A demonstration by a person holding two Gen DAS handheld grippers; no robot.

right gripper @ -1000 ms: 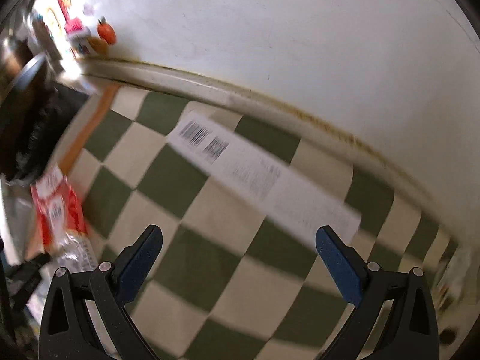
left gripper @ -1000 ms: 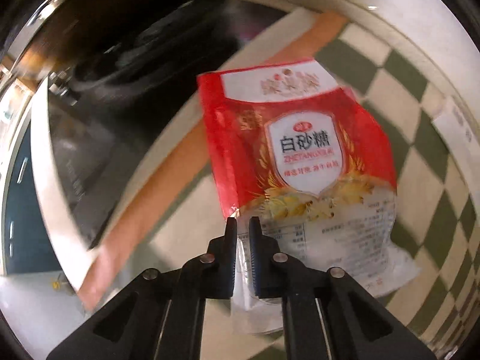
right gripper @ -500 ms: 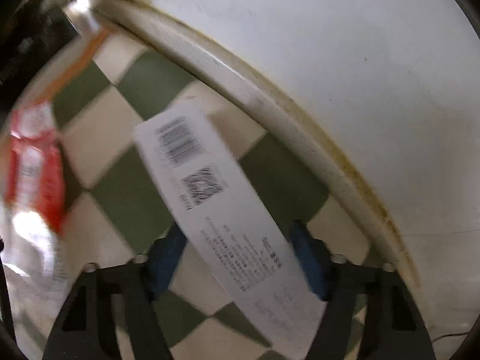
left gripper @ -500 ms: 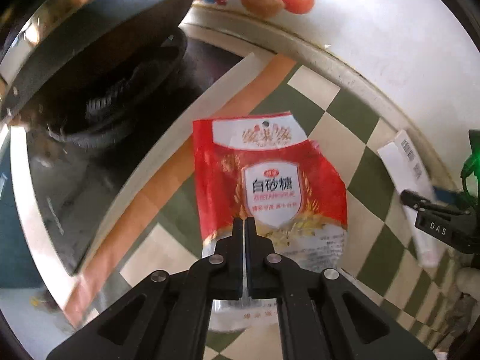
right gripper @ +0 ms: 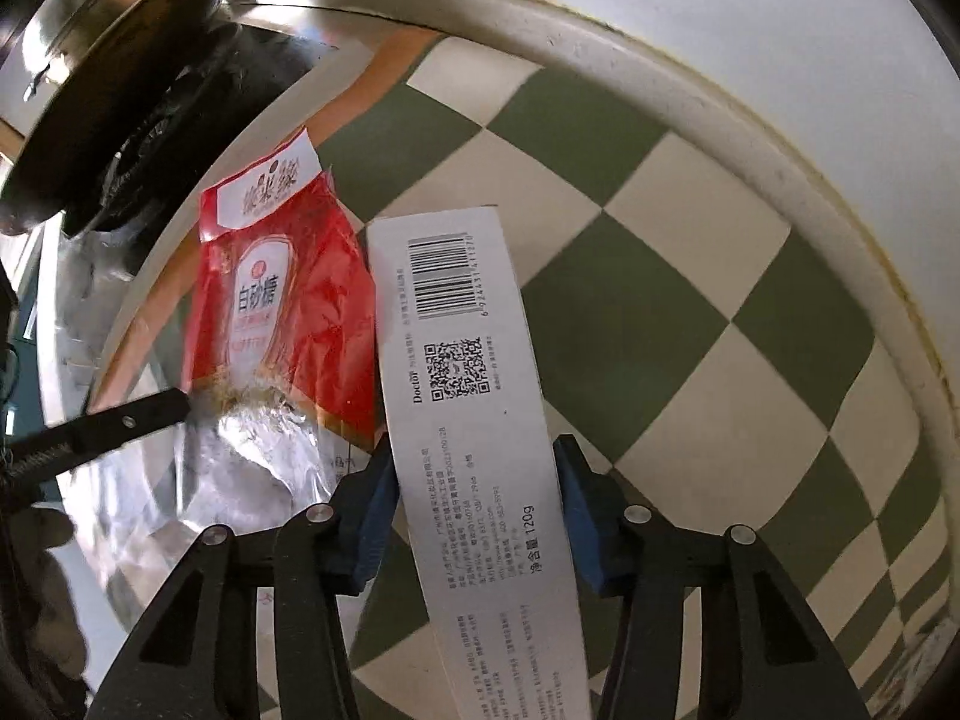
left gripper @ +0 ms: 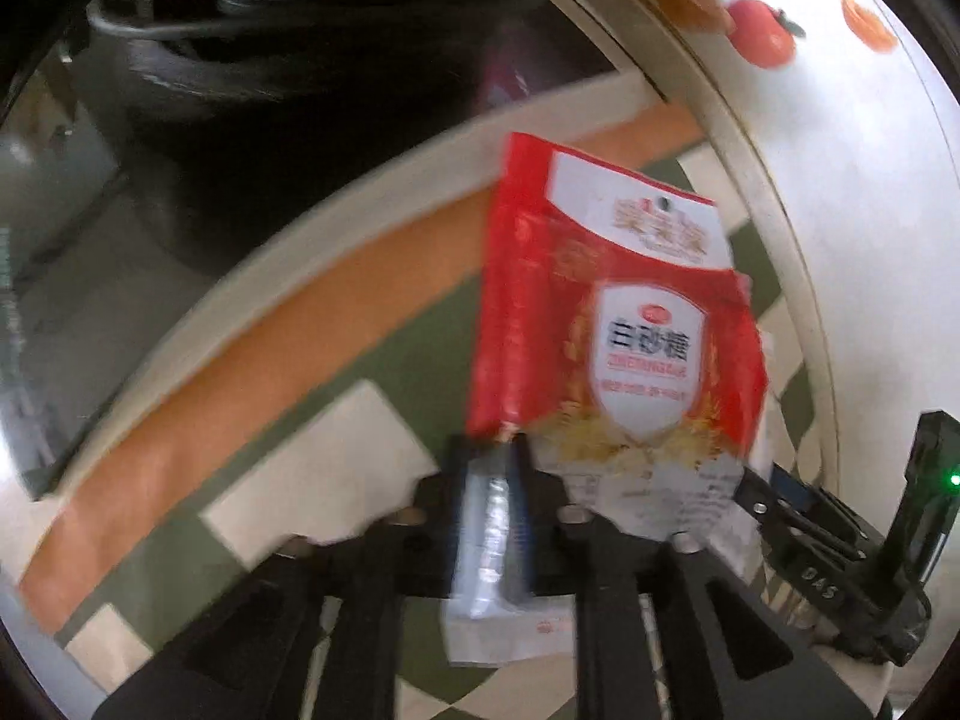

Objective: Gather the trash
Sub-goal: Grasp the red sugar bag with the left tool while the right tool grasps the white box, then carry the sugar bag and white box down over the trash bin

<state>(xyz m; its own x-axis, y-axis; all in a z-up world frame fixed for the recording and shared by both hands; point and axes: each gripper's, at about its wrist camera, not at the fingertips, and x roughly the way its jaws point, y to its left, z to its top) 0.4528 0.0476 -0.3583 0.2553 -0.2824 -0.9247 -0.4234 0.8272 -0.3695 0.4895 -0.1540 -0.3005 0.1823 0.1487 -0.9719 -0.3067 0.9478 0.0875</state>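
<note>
Two-handed trash pickup on a green-and-cream checkered worktop (right gripper: 630,312), seen along each gripper. The left gripper (left gripper: 495,474) has the clear lower edge of an empty red-and-white sugar bag (left gripper: 624,324) between its fingers (left gripper: 462,504); these are parting, narrowly spread, and blur hides whether they press on the film at all. The bag lies close to the worktop, its top toward the orange border strip (left gripper: 312,324). The right gripper (right gripper: 477,498) straddles a long white carton (right gripper: 468,396) printed with a barcode and a QR code; its blue-padded fingers (right gripper: 375,516) are closing, about half spread, with the carton between them, the left pad at the carton's edge and the right one seemingly a sliver clear.

Step in hand, as judged: securing the carton while the bag is let go or regripped. The next move calls for a firm squeeze across the carton's width before any lift.

Surroundings: a dark wok (right gripper: 114,78) on a gas burner (left gripper: 252,60) at the left, a white wall (right gripper: 720,30) with fruit stickers (left gripper: 762,30) behind. The bag lies just beside the carton, so the two grippers work close together.
</note>
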